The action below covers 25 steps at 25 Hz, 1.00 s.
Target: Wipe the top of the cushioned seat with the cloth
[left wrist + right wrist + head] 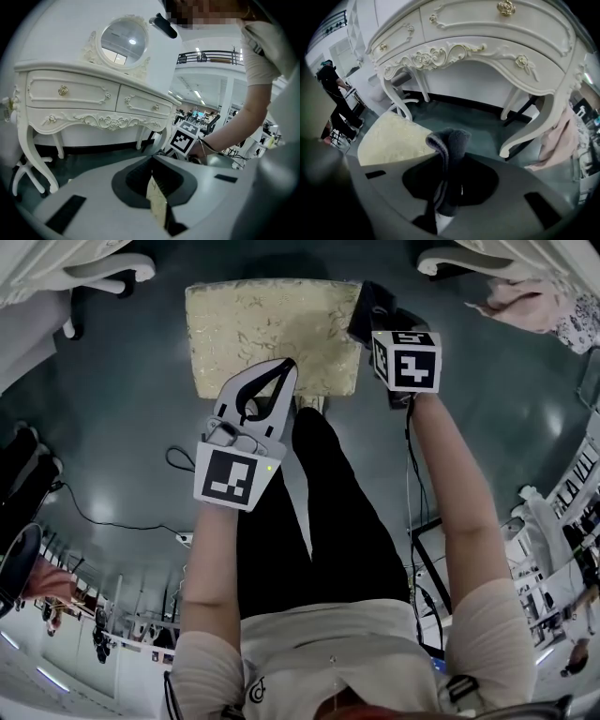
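One cloth, perhaps against the seat

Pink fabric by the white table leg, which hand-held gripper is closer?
Right. The right hand-held gripper, holding the dark cloth, is at the cushioned seat's right edge, toward the pink fabric; the left hand-held gripper is over the seat's near edge.

Ahead of you stands a white carved dressing table with gold drawer knobs and an oval mirror on top. Pale pink fabric hangs beside one of its curved legs. The floor below you is dark and glossy, and a black cable trails across it. A person in black stands well off.
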{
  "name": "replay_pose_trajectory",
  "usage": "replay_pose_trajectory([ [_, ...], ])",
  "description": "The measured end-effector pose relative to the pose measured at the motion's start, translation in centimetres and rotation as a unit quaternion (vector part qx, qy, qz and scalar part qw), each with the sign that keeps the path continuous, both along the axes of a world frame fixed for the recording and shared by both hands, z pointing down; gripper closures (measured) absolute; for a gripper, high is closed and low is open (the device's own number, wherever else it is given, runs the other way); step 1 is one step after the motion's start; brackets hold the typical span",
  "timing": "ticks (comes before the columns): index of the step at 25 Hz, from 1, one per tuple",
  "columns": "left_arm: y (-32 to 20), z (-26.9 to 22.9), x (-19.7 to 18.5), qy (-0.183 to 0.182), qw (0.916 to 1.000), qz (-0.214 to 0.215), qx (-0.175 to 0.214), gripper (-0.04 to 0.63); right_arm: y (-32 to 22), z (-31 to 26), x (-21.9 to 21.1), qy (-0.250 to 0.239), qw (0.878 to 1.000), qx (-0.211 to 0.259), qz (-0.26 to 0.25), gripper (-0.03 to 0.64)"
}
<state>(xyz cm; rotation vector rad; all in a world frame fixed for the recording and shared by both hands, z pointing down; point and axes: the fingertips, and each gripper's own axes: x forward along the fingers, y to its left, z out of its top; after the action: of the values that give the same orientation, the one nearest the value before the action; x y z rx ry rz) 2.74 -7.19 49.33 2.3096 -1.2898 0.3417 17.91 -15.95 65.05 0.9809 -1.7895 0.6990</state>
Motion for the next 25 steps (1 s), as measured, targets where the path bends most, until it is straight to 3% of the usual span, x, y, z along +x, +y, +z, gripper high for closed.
replay_pose_trajectory([
  [9,3.0,-2.1,-6.6,-0.008,0.9999,-0.011,0.006,0.581,4.8,-4.0,-9.2,-0.056,0.998,0.005,-0.01,0.534],
  [18,7.6,-1.0,-17.5,-0.022,0.9995,-0.025,-0.003,0.581,11.0,-2.8,-22.7,-0.102,0.994,-0.023,-0.034,0.534],
  [25,10.0,0.6,-22.4,-0.014,0.9996,-0.022,-0.014,0.581,13.1,-0.9,-30.1,-0.126,0.99,-0.051,-0.032,0.534],
])
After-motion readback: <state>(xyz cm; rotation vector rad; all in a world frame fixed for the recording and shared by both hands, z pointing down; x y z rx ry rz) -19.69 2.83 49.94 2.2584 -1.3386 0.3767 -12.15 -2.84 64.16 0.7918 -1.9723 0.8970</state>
